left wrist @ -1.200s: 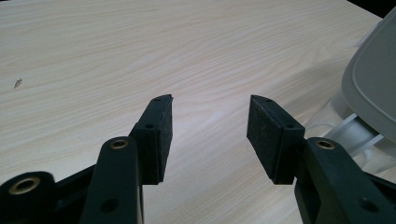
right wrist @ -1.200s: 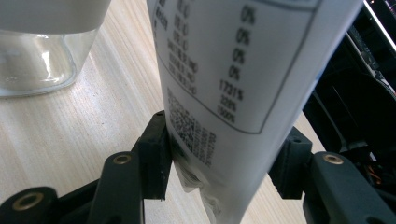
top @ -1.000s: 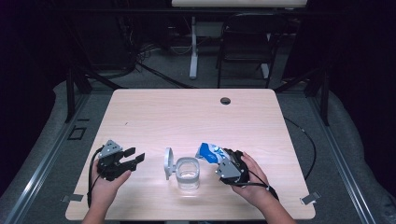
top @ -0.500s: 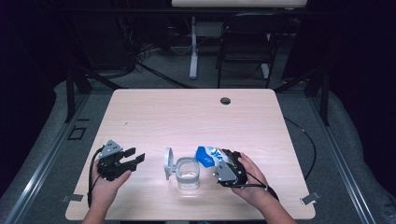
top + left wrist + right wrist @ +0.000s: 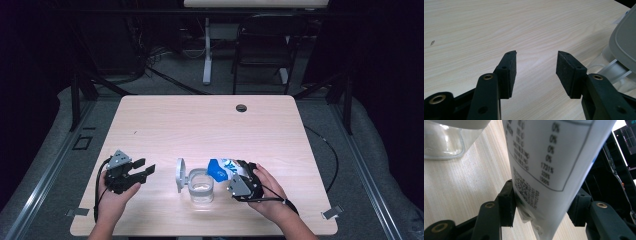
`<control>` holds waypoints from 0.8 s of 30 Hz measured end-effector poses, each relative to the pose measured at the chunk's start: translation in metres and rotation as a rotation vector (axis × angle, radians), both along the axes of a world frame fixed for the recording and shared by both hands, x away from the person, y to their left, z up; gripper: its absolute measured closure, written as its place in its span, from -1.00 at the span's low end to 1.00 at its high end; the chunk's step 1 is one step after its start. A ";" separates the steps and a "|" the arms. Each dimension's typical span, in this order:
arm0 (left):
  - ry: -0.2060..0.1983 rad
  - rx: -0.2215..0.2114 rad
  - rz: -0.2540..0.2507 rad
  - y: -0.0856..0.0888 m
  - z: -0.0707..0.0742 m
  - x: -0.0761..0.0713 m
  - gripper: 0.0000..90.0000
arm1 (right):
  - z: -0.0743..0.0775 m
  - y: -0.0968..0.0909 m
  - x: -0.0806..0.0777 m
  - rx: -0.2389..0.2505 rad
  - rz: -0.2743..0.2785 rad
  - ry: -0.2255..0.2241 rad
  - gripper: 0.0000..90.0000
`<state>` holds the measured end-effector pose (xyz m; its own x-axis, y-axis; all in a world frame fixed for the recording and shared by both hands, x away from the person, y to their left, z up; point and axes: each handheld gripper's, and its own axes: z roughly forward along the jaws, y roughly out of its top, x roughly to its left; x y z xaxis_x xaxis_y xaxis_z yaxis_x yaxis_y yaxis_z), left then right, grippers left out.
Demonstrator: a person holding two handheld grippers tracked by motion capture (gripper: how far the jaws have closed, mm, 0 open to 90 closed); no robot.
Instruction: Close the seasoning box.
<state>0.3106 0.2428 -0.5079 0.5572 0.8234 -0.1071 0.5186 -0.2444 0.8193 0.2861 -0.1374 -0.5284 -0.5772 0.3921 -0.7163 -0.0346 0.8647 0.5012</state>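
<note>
A clear glass jar with its grey hinged lid swung open stands near the table's front edge. My right gripper is shut on a blue-and-white printed bag, tipped over the jar's mouth. In the right gripper view the bag is squeezed between both pads, with the jar at the upper left. My left gripper rests to the left of the jar, open and holding nothing. The left gripper view has its jaws spread over bare wood, the lid at the right edge.
The wooden table has a small round black grommet near its far edge. Beyond the table stand dark chairs and desk legs. Cables trail from both grippers off the table's front corners.
</note>
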 end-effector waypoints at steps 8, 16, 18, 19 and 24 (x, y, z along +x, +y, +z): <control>0.005 0.003 -0.003 0.001 0.000 0.000 0.14 | 0.003 0.002 0.000 -0.010 0.014 -0.008 0.08; 0.001 -0.002 -0.001 0.001 0.001 0.000 0.14 | 0.004 0.004 0.001 -0.014 0.018 -0.014 0.08; -0.001 -0.002 0.000 0.001 0.000 0.000 0.14 | 0.004 0.004 0.001 -0.013 0.022 -0.017 0.08; -0.001 -0.002 0.001 0.001 0.000 0.000 0.14 | 0.004 0.004 0.001 -0.013 0.024 -0.019 0.08; 0.001 0.002 0.001 0.001 0.001 0.000 0.13 | 0.006 0.005 0.001 -0.033 0.026 -0.027 0.08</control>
<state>0.3104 0.2438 -0.5071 0.5559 0.8245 -0.1059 0.5201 -0.2456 0.8180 0.2875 -0.1323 -0.5224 -0.5669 0.3529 -0.7444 -0.0709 0.8793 0.4709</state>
